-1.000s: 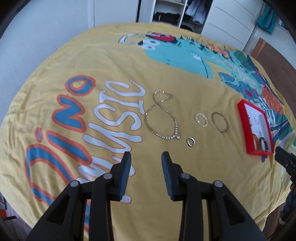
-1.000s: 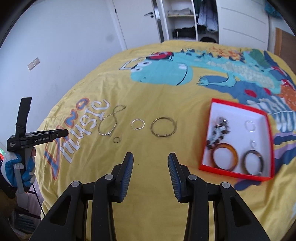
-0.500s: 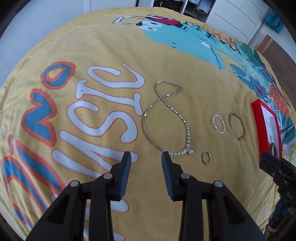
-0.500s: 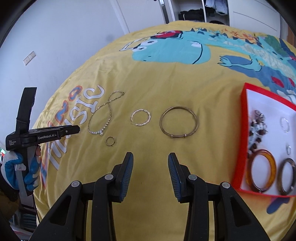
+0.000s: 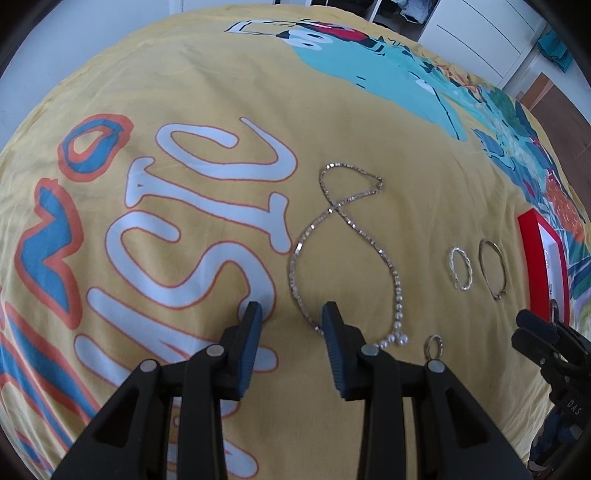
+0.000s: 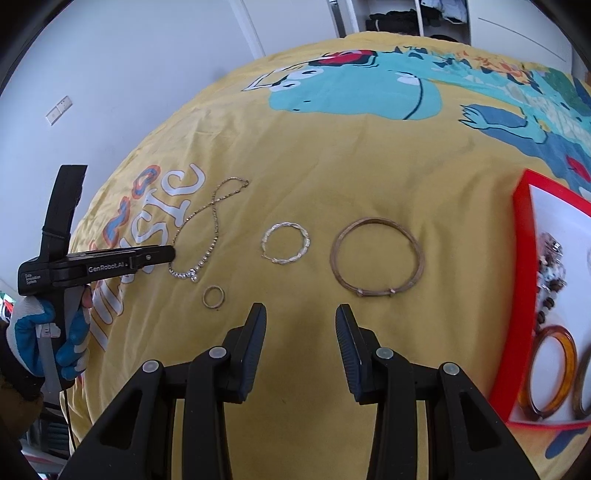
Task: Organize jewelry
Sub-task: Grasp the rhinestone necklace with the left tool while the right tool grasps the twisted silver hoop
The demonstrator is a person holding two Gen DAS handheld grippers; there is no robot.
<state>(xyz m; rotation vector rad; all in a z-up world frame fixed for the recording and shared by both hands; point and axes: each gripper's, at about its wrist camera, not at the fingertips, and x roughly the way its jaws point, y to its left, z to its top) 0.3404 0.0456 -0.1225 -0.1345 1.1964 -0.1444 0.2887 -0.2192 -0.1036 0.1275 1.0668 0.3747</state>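
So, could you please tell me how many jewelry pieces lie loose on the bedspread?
4: chain necklace leftmost, small ring nearest, twisted bangle in the middle, wire bangle beside the red tray.

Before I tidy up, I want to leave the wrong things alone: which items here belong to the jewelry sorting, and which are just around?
Part of the job:
- chain necklace
- small ring
- twisted bracelet
- thin bangle
- red tray
- amber bangle in the tray

Just around:
- dinosaur bedspread
- wardrobe shelves
- wall switch
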